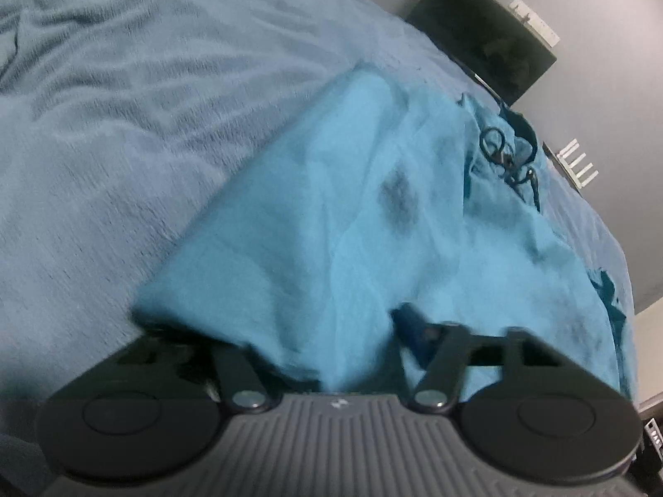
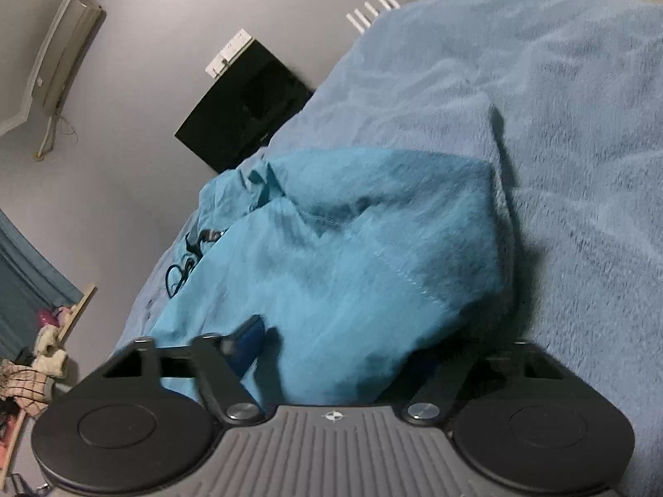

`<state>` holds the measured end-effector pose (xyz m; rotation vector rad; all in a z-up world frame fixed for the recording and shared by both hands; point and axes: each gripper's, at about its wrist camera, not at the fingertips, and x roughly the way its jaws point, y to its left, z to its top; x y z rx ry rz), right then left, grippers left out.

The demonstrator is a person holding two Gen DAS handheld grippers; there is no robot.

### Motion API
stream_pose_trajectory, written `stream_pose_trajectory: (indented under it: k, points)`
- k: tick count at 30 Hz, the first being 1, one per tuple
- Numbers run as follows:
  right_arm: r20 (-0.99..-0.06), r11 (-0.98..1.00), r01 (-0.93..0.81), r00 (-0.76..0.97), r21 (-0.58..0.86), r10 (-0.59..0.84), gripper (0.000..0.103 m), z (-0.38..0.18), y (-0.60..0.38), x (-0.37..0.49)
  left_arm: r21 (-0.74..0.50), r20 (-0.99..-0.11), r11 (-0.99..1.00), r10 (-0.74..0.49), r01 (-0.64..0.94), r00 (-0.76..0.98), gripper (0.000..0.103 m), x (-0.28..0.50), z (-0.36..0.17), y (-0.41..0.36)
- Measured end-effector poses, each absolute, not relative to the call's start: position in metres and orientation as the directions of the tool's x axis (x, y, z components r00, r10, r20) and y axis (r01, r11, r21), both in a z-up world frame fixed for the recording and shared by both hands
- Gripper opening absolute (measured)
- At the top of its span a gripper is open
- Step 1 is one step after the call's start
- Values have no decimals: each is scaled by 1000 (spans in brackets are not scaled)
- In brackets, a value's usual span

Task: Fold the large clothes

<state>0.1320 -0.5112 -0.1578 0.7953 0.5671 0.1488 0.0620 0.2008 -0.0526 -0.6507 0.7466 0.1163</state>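
A turquoise garment (image 1: 331, 223) lies on a grey-blue fleece blanket (image 1: 124, 124), with a dark printed design and cords near its far end (image 1: 509, 157). My left gripper (image 1: 331, 356) is buried in the cloth, which drapes over both fingers; one blue fingertip (image 1: 410, 323) shows. In the right wrist view the same garment (image 2: 352, 273) bunches up over my right gripper (image 2: 344, 368), with one blue fingertip (image 2: 248, 339) showing. Both grippers hold lifted cloth; the fingertips are mostly hidden.
The blanket (image 2: 580, 124) covers the whole bed. A black box (image 1: 485, 37) and a white router (image 1: 576, 165) stand by the grey wall at the far edge. In the right wrist view, an air conditioner (image 2: 66, 49) hangs on the wall and clutter (image 2: 37, 364) sits at left.
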Motion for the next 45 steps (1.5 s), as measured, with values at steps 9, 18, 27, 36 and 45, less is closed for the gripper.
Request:
stream_pose_trajectory:
  k: [9,18,27,36,45]
  points:
    - [-441,805,17,843,593,308,18,-107,-503,85,-376,-578,912,-92,-164,811,10,44,-5,188]
    - [-518,802,75,798,592,307,17,-76,-516,13,-357,-614,927,-139,-117,777,10,5,31,190]
    - [-607,825,128,740,551,290,34,-70,-519,-9,-171,-702,977,-31,-126,712,35,-18,35,175]
    - [-577,841,243,811,483,98,87,-60,-538,-20,-117,-581,907,268,-405,768,95,-39,57,193]
    - [-344,991,21,939,132,26,97,-12,-474,-34,-127,-514,992,-87,25,853,95,-33,65,116]
